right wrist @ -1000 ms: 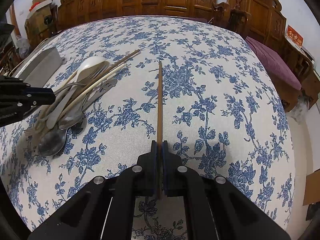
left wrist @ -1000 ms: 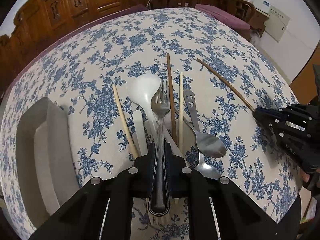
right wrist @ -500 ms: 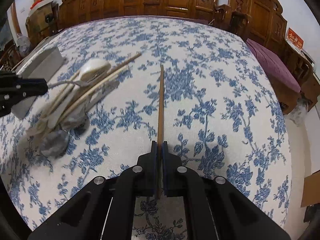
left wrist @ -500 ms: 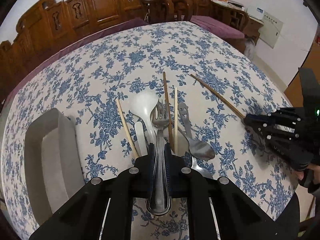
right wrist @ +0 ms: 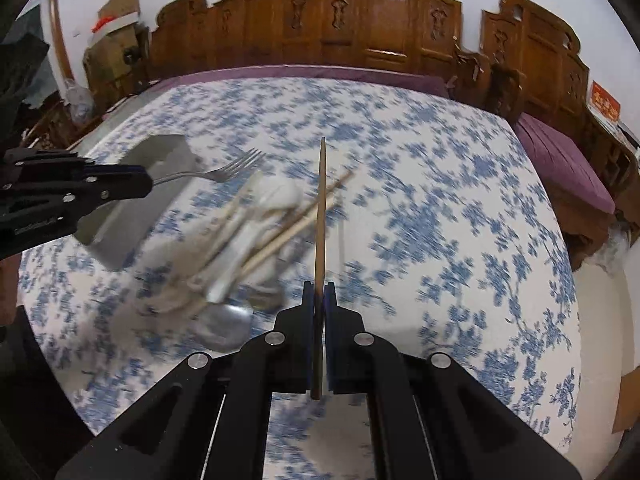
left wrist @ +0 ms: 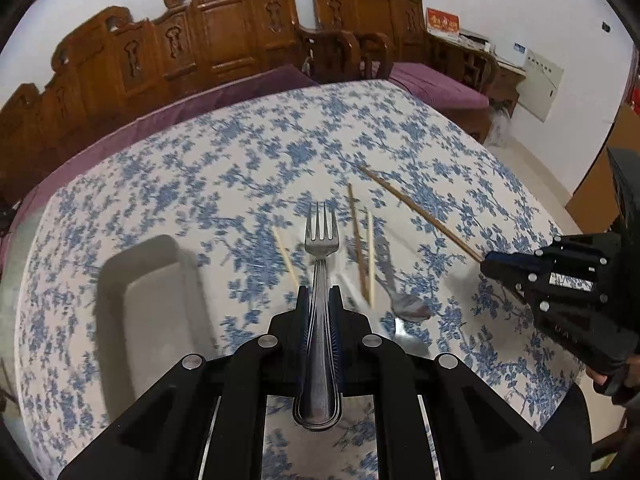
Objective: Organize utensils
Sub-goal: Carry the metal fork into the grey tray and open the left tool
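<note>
My left gripper (left wrist: 319, 294) is shut on a steel fork (left wrist: 320, 236), held above the table with its tines pointing away; the fork (right wrist: 224, 174) also shows in the right wrist view beside the left gripper (right wrist: 146, 186). My right gripper (right wrist: 319, 290) is shut on a dark brown chopstick (right wrist: 320, 208), lifted off the cloth; the same chopstick (left wrist: 420, 212) runs to the right gripper (left wrist: 486, 266) in the left wrist view. Below lie a dark chopstick (left wrist: 357, 236), pale chopsticks (left wrist: 370, 256), a steel spoon (left wrist: 408, 304) and a blurred white spoon (right wrist: 276, 196).
A grey rectangular tray (left wrist: 144, 304) sits on the blue-flowered tablecloth (left wrist: 240, 168) to the left of the pile. Carved wooden chairs (left wrist: 208, 40) with purple cushions ring the far side of the table. A hand (left wrist: 616, 376) grips the right tool at the edge.
Both grippers have risen with what they hold: the fork has come up out of the pile and the brown chopstick has left the cloth. The table looks farther away in both views.
</note>
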`<state>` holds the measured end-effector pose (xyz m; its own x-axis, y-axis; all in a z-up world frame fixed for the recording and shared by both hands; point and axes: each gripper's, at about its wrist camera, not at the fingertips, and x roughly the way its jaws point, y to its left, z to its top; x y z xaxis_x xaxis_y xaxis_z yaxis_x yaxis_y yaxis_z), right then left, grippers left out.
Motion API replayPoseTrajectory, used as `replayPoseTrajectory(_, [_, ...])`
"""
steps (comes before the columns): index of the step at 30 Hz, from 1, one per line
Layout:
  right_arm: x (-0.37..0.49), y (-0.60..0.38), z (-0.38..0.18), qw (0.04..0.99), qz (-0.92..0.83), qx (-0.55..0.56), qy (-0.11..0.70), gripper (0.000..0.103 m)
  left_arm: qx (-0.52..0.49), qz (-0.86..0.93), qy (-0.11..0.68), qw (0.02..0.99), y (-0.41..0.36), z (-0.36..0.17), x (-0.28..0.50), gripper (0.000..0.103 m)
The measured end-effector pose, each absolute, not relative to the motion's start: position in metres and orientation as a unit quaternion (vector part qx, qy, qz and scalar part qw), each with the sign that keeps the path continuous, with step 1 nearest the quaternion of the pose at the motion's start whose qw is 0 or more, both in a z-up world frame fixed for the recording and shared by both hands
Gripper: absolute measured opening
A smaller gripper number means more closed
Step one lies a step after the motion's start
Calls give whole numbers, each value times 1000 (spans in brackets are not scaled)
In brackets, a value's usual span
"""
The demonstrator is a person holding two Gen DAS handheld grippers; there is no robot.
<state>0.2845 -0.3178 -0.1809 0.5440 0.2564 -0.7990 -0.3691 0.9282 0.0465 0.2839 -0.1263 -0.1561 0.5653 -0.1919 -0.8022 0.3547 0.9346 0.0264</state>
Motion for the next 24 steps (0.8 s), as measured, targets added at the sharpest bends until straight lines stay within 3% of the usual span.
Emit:
replayPoseTrajectory(11, [273,-256,-168,872,213,-72,436,6,74,-119,429,892,-60,-139,269,9])
replayPoseTrajectory(24, [265,-186,-158,860,259,-78,433,6,50,-57,449,890,14,-162,275,9])
